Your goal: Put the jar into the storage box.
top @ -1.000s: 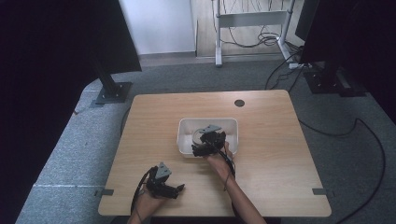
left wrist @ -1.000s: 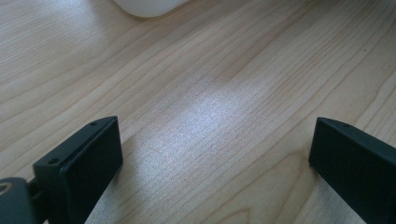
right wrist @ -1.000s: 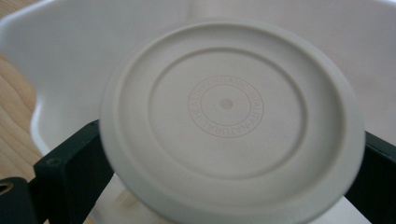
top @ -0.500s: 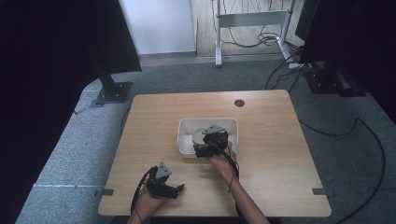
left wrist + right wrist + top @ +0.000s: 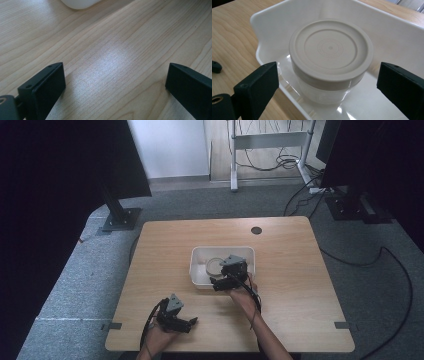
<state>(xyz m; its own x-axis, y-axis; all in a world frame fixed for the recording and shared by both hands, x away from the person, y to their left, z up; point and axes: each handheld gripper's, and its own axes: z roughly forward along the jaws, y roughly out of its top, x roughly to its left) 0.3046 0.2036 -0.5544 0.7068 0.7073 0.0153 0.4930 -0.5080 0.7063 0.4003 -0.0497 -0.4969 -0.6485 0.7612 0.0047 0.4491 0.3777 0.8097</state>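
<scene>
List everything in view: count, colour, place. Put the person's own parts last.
Table: one, light wood, centre of the high view.
Bin: one, white plastic, middle of the table.
Lidded jar: one, beige lid, clear body, upright inside the bin.
Cable hole: one, dark, far edge of the table.
Stand bases: two, black, on the grey carpet beyond the far corners.
Floor cables: several, black, right of the table.
Left tongs: one, black, open over bare table, near edge.
Right tongs: one, black, open, jaws flanking the jar.

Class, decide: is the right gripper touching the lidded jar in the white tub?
Apart. The right gripper view shows the right gripper open, with tub visible between each jaw and the jar.
</scene>
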